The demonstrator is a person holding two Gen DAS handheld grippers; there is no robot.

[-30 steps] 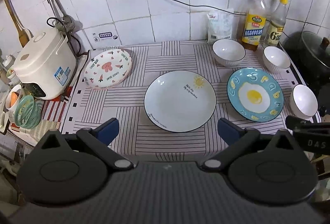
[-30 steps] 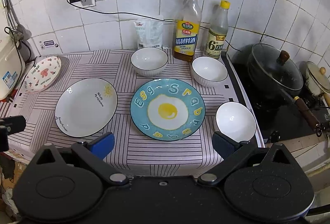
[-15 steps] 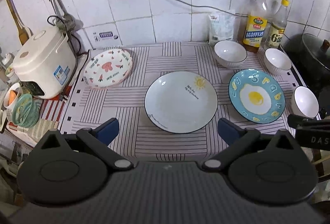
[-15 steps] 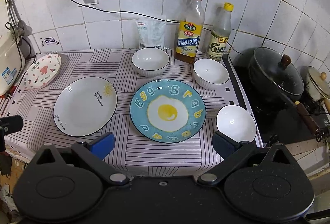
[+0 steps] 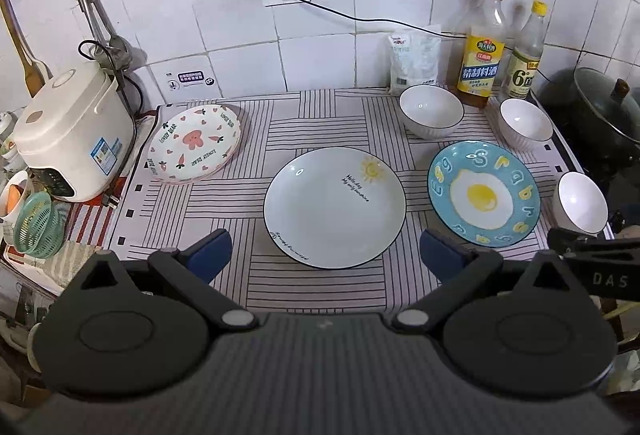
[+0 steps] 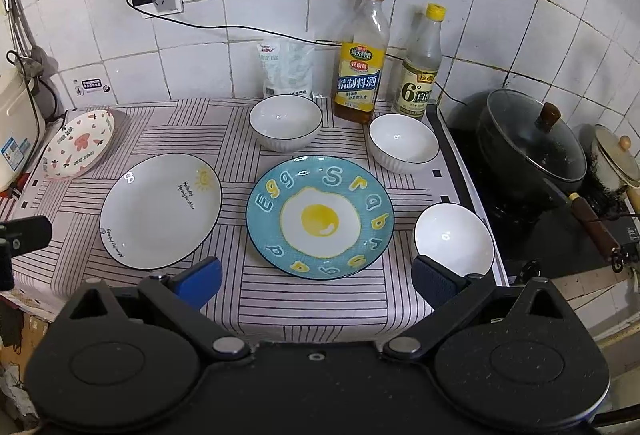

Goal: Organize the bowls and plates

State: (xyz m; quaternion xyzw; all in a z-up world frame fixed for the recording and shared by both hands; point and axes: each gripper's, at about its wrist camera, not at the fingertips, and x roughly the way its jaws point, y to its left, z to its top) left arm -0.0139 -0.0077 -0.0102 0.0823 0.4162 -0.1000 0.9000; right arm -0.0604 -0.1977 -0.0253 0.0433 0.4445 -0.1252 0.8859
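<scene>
Three plates lie on the striped cloth: a pink heart-pattern plate (image 5: 195,143) at the left, a white sun plate (image 5: 335,207) in the middle, and a blue egg plate (image 5: 483,193) at the right. Three white bowls stand near them: one at the back (image 5: 431,111), one back right (image 5: 525,123), one front right (image 5: 581,203). My left gripper (image 5: 325,255) is open and empty, in front of the white plate. My right gripper (image 6: 316,279) is open and empty, in front of the blue egg plate (image 6: 320,217).
A rice cooker (image 5: 68,139) stands left of the cloth. Two bottles (image 6: 362,59) and a bag (image 6: 286,69) stand against the tiled wall. A lidded black pot (image 6: 532,147) sits on the stove at the right. A green basket (image 5: 38,225) is at far left.
Both grippers have drawn back and risen slightly, so the plates and bowls look a little smaller and lower. Nothing on the cloth has moved.
</scene>
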